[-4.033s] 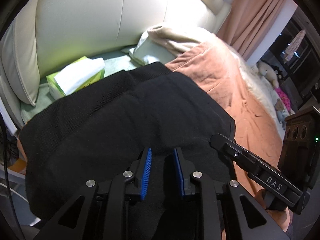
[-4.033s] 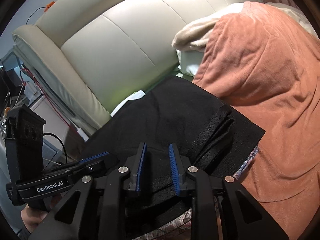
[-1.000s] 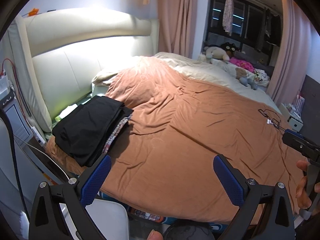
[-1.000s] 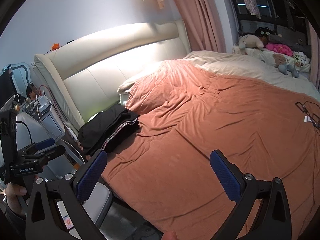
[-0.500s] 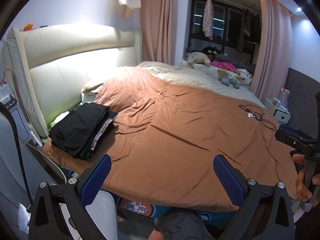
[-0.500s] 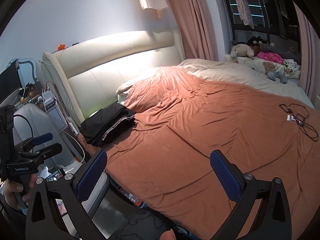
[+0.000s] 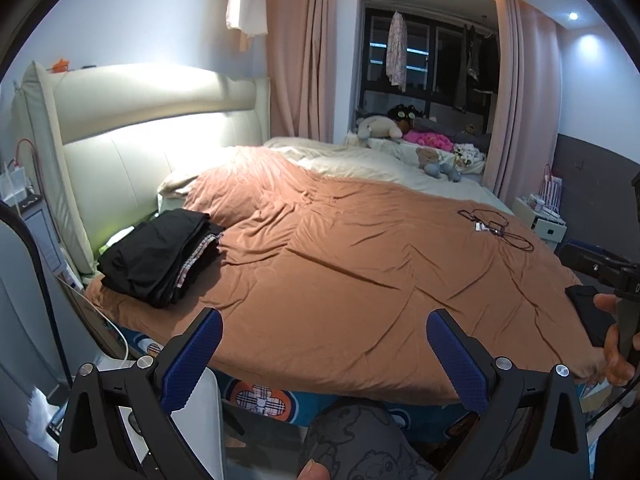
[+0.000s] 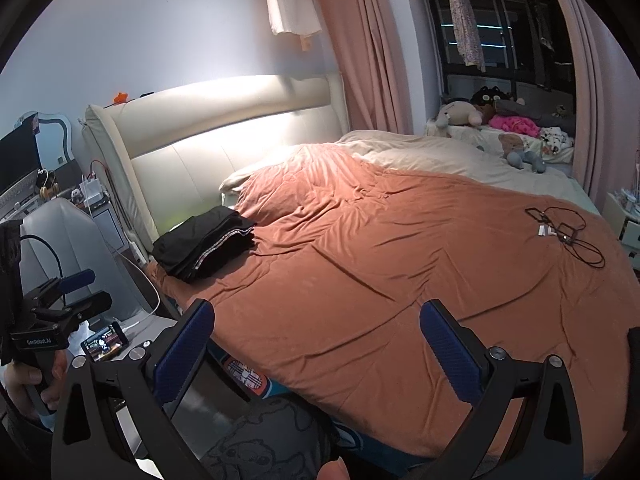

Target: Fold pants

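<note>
Folded black pants [image 7: 156, 256] lie on top of a small stack of folded clothes at the near left corner of the bed, by the headboard; they also show in the right wrist view [image 8: 204, 242]. My left gripper [image 7: 324, 354] is wide open and empty, held well back from the bed's near edge. My right gripper [image 8: 316, 350] is also wide open and empty, off the bed's edge. Each gripper shows at the side of the other's view.
An orange duvet [image 7: 360, 248] covers the wide bed. Black cables and small items [image 7: 494, 226] lie on its far right. Stuffed toys [image 7: 400, 128] sit at the far side. A cream headboard [image 7: 132, 140], a bedside unit and a phone [image 8: 105, 340] stand left.
Both grippers have let go of the folded pants, opened wide and pulled far back from the bed. The stack stays in place at the corner.
</note>
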The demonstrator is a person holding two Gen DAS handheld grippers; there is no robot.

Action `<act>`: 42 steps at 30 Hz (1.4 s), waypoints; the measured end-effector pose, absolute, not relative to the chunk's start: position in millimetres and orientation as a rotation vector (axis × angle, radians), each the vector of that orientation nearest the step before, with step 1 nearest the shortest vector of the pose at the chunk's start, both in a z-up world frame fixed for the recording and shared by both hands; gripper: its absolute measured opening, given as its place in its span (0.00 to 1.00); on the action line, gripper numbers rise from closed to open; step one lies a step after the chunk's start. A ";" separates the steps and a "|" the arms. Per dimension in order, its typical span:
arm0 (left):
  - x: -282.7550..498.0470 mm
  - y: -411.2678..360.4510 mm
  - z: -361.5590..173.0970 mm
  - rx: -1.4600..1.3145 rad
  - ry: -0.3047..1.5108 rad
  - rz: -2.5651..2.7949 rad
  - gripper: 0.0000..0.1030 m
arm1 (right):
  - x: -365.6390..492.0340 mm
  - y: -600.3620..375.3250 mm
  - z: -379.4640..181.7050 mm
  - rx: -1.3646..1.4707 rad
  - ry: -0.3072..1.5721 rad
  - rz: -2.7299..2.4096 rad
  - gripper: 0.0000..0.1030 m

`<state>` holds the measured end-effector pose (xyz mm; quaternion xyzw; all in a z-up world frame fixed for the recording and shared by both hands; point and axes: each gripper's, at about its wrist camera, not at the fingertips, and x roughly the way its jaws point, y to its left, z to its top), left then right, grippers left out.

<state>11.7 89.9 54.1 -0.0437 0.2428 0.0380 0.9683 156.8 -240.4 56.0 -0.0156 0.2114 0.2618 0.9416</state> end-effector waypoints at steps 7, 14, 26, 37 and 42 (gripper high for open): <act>-11.8 77.5 40.2 -0.096 0.458 0.075 1.00 | 123.2 -242.4 45.2 -0.039 0.412 0.530 1.00; -29.8 69.9 34.2 -0.097 0.422 0.075 1.00 | 97.5 -254.2 25.8 -0.019 0.393 0.532 1.00; -43.2 52.3 20.9 -0.072 0.405 0.060 1.00 | 67.8 -257.6 0.0 -0.047 0.341 0.494 1.00; -39.5 41.4 14.4 -0.063 0.409 0.056 1.00 | 77.1 -267.1 -10.9 0.004 0.369 0.476 1.00; -39.9 42.3 13.3 -0.074 0.411 0.061 1.00 | 77.1 -264.0 -11.2 0.002 0.375 0.473 1.00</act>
